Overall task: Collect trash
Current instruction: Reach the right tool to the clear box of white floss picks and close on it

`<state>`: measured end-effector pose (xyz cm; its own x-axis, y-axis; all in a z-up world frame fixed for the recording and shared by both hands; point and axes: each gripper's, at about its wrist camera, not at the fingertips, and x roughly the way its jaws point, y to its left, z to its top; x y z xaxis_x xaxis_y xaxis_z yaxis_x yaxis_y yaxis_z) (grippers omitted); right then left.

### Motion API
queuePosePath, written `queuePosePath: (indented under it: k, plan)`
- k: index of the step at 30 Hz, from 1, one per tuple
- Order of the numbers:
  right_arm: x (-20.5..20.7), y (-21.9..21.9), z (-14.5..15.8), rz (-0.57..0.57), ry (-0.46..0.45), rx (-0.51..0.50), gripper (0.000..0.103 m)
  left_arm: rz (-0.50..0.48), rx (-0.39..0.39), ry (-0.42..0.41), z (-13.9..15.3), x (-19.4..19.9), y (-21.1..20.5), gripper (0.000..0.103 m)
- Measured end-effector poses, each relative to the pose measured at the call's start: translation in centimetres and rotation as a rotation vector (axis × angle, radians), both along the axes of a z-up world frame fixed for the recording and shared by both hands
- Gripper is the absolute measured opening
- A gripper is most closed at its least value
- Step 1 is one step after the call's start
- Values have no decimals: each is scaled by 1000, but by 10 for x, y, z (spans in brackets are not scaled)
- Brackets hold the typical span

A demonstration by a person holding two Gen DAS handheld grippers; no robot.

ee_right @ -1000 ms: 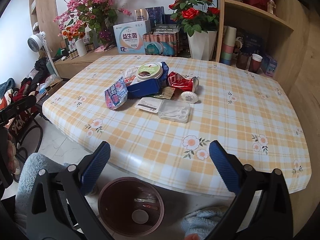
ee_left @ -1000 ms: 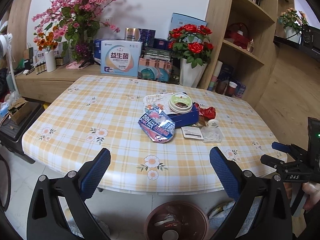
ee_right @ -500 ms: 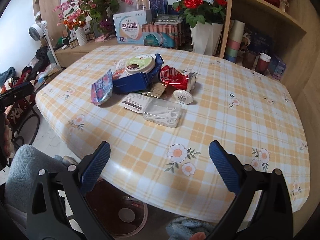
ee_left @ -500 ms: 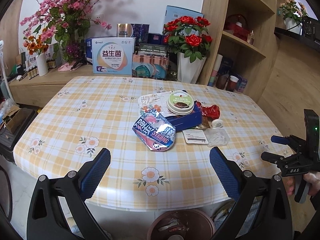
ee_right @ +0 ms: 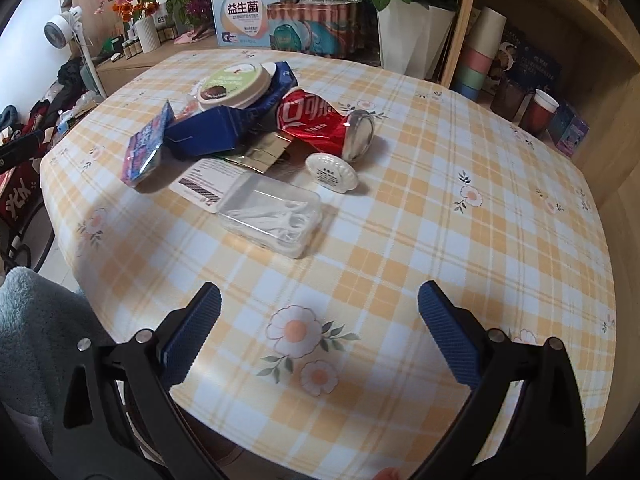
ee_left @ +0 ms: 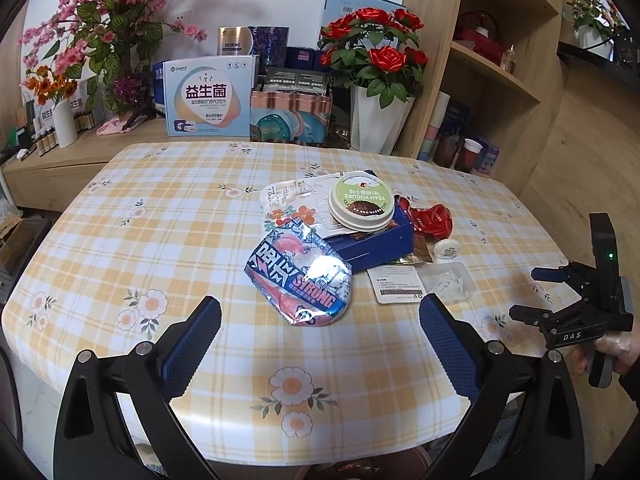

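Note:
A pile of trash lies mid-table: a shiny snack wrapper (ee_left: 302,276), a blue carton (ee_left: 372,240) with a green yogurt lid (ee_left: 360,200) on it, a crushed red can (ee_right: 320,122), a clear plastic box (ee_right: 272,212), a white paper label (ee_right: 202,184) and a small white shell-shaped piece (ee_right: 331,171). My left gripper (ee_left: 320,344) is open above the table's near edge, just short of the wrapper. Over the tablecloth my right gripper (ee_right: 320,344) stands open, a little before the clear box. Both hold nothing. The right gripper (ee_left: 560,296) also shows at the left view's right edge.
The table (ee_left: 120,240) has a yellow check cloth with flowers. Behind it are a white vase of red roses (ee_left: 376,120), boxes (ee_left: 208,98) and pink blossoms (ee_left: 100,32). Wooden shelves (ee_left: 500,60) stand right. A brown bin's rim (ee_left: 360,470) peeks under the near edge.
Both grippers have moved forward over the table toward the pile. The bin below has slid almost out of view. Both stay open.

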<state>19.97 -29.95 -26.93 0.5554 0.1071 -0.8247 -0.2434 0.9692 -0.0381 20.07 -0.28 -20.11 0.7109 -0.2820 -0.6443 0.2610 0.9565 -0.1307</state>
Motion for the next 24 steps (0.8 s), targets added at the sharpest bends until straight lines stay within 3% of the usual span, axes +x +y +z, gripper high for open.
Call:
queuePosePath:
  k: [12,24]
  plan:
    - [41,5,-14,138,12,-66,97,31,-5,47,-21,25,7,97]
    - [74,53,-26,354,61,-99,95,46,-33,81,-35,32,13,97]
